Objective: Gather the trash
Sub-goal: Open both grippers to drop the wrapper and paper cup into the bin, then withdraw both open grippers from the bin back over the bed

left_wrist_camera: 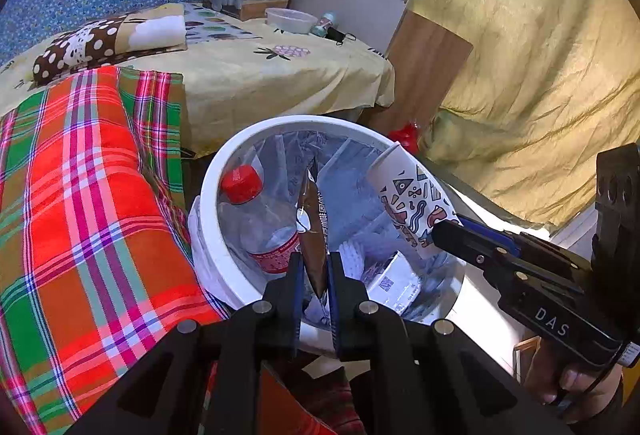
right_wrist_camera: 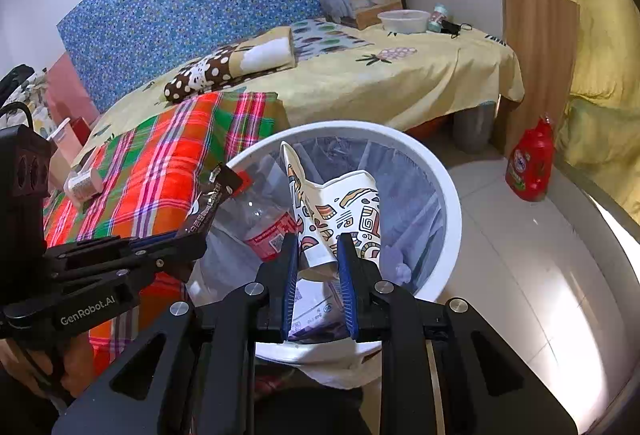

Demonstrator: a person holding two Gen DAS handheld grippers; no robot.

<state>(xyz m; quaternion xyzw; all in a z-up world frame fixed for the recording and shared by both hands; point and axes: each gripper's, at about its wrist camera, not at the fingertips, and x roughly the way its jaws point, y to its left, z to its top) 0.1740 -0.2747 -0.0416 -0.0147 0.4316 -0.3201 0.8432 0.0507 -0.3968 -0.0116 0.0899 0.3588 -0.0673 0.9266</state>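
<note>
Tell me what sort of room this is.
Most likely a bedroom in a home: a bed with a yellow printed sheet, a polka-dot pillow and a folded plaid blanket, with a white lined waste bin beside it.

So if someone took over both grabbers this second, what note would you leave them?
Left gripper: shut on the brown wrapper, over the white bin.
Right gripper: shut on the crushed patterned paper cup, also over the bin.
Done: a red-capped plastic bottle and paper scraps already lie inside.
Left: release both pieces. The bed holds a plastic bowl and a black mask, maybe trash too.
</note>
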